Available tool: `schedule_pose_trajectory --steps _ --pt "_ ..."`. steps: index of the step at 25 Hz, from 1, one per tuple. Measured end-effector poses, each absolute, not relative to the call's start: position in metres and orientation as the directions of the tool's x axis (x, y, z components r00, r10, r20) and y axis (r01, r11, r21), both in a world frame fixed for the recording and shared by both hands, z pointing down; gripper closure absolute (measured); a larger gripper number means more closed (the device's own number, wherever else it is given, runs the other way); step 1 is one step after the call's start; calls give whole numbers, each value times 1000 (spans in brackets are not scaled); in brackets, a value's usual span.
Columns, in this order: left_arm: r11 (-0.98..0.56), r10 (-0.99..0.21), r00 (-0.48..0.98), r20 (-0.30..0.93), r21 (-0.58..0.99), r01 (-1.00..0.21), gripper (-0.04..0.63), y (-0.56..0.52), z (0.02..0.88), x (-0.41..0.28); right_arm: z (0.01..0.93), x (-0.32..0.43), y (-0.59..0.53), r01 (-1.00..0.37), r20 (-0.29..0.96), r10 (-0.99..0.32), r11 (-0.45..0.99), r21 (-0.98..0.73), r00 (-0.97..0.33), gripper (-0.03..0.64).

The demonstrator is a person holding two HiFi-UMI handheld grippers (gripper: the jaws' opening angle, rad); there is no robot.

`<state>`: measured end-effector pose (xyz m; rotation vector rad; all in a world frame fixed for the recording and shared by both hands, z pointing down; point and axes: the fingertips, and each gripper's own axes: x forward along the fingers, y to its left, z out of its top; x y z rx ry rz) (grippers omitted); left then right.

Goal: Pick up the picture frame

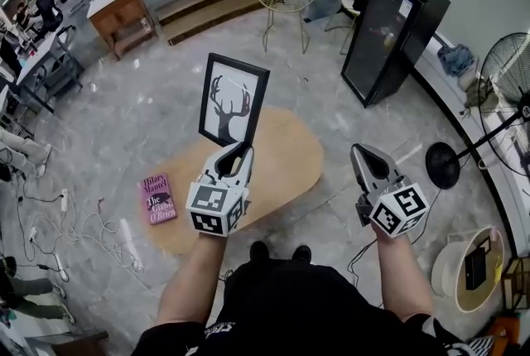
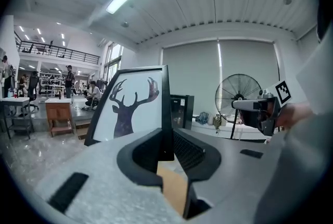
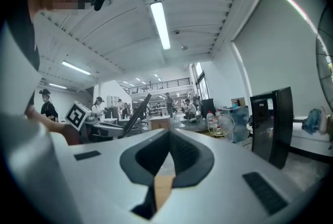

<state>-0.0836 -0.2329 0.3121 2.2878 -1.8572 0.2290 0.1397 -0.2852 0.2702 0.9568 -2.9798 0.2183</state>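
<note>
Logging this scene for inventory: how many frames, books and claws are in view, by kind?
Frame: 1
Book: 1
Claws: 2, the left claw and the right claw
Total: 4

Black stag picture frame (image 1: 233,100), upright, aloft

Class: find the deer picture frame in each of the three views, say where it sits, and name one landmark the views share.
Head view: picture frame just above centre, held by the left tool.
Left gripper view: picture frame left of centre, gripped between the jaws.
Right gripper view: picture frame left of centre, edge-on, a dark slanted bar.
Shared landmark: black cabinet.
</note>
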Motion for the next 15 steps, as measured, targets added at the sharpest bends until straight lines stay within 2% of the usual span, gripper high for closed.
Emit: schedule_pose_trajectory --steps 15 --pt "-184 -961 188 201 40 -982 526 -237 299 -115 264 102 -285 -567 38 -567 815 -118 -823 614"
